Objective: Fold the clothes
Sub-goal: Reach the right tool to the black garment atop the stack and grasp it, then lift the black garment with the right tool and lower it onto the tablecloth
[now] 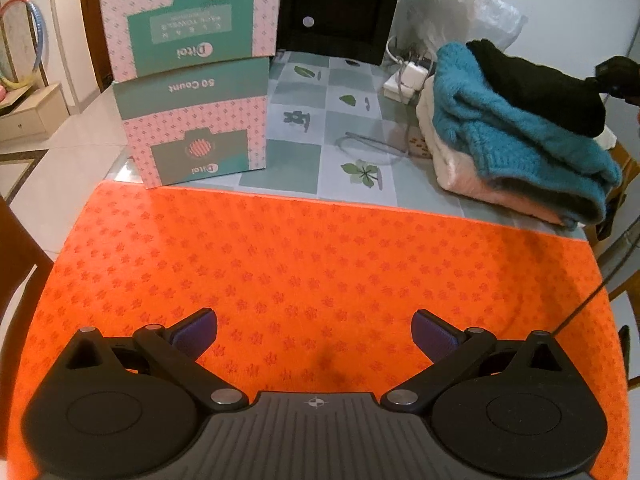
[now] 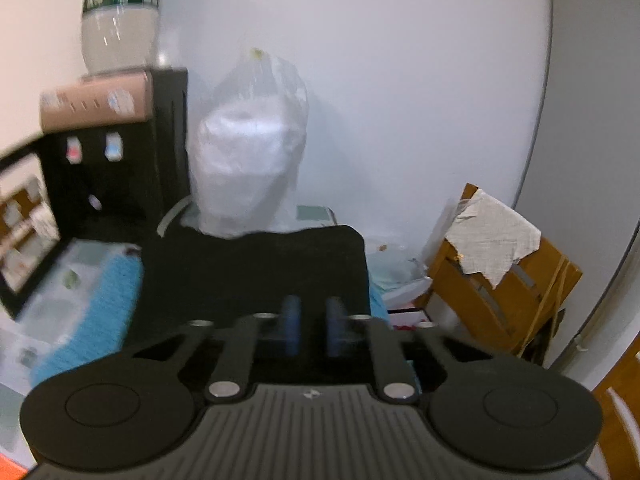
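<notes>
Where fuzzy teal sweater (image 1: 532, 136) lies, black garment (image 1: 536, 84) atop.

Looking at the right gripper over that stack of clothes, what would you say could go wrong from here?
1. The right gripper, jaws nearly closed over the black garment, may pinch the teal sweater too and drag the pile.
2. The stack sits near the table edge; a pull might tip it off.
3. The cables behind the pile could snag.
</notes>
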A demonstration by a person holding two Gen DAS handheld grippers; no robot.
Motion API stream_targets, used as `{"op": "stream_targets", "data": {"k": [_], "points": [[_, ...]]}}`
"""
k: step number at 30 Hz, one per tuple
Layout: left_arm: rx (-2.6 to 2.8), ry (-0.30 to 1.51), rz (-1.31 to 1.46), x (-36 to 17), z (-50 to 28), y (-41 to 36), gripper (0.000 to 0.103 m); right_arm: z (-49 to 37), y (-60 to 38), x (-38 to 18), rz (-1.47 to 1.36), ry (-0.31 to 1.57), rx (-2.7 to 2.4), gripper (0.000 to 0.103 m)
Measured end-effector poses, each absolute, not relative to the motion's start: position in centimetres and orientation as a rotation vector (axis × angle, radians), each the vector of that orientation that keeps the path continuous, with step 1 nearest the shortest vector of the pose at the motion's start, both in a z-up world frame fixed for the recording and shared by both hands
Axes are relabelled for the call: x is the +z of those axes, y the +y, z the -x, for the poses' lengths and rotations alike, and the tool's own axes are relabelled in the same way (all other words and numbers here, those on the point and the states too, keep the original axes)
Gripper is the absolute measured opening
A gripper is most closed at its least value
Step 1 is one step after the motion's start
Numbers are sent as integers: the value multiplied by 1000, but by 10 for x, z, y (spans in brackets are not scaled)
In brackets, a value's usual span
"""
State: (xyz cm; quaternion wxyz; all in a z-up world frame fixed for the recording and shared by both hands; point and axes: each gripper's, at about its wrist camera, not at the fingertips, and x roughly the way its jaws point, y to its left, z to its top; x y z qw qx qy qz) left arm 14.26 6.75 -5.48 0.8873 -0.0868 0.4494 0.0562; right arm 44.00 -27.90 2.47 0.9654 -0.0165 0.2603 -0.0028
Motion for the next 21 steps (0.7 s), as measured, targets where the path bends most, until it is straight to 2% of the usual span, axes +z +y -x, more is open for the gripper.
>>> {"op": "stream_targets", "data": {"k": [8, 12, 21], "points": [[113, 897, 210, -32, -109, 70, 103, -335, -263, 80, 7, 468, 145, 2], [107, 899, 232, -27, -90, 72, 103, -270, -254, 86, -8, 494, 211, 2], [100, 931, 243, -29, -56, 74, 103, -120, -211, 16, 15, 697, 316, 2]]}}
